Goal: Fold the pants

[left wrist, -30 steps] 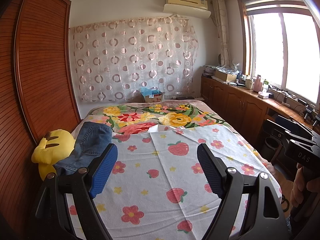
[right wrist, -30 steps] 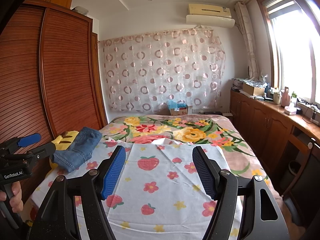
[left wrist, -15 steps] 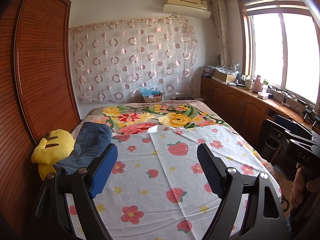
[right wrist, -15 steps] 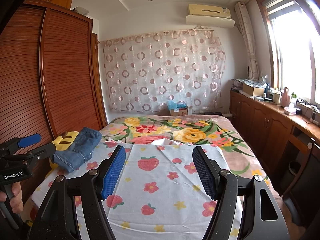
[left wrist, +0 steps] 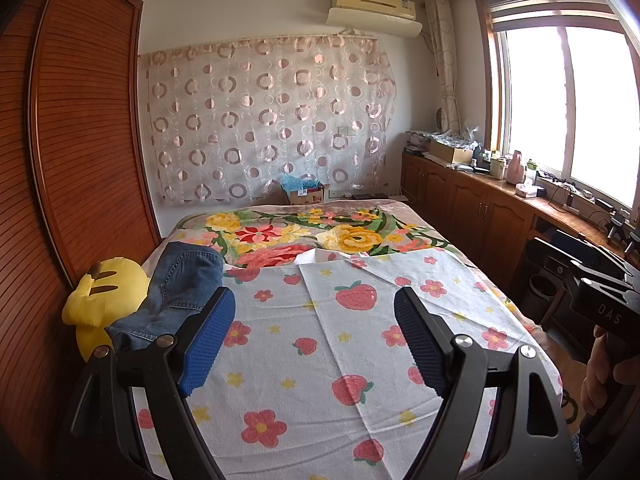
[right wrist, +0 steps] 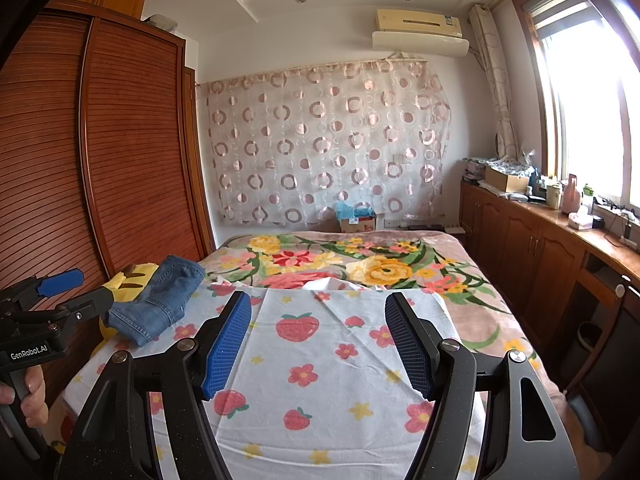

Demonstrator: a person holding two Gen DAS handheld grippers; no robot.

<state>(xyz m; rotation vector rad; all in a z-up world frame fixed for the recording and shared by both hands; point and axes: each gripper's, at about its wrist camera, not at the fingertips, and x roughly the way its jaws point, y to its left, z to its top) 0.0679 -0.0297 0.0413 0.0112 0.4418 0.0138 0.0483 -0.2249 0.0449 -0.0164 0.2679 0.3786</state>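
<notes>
Both my jaws stand wide and empty over the bed, the jeans lying off at ten o'clock.

My left gripper has its blue pads spread with only the strawberry-and-flower sheet showing between them; my right gripper is spread much the same above that sheet, gripping nothing. The folded blue jeans rest at the bed's left edge, at about ten o'clock from both jaws, partly lying on a yellow plush toy that sits against the slatted wooden wardrobe. Past the sheet, at twelve o'clock, a big-flowered blanket covers the bed up to the circle-patterned curtain. At three o'clock wooden cabinets run under the window. My right hand shows at the left view's edge.
</notes>
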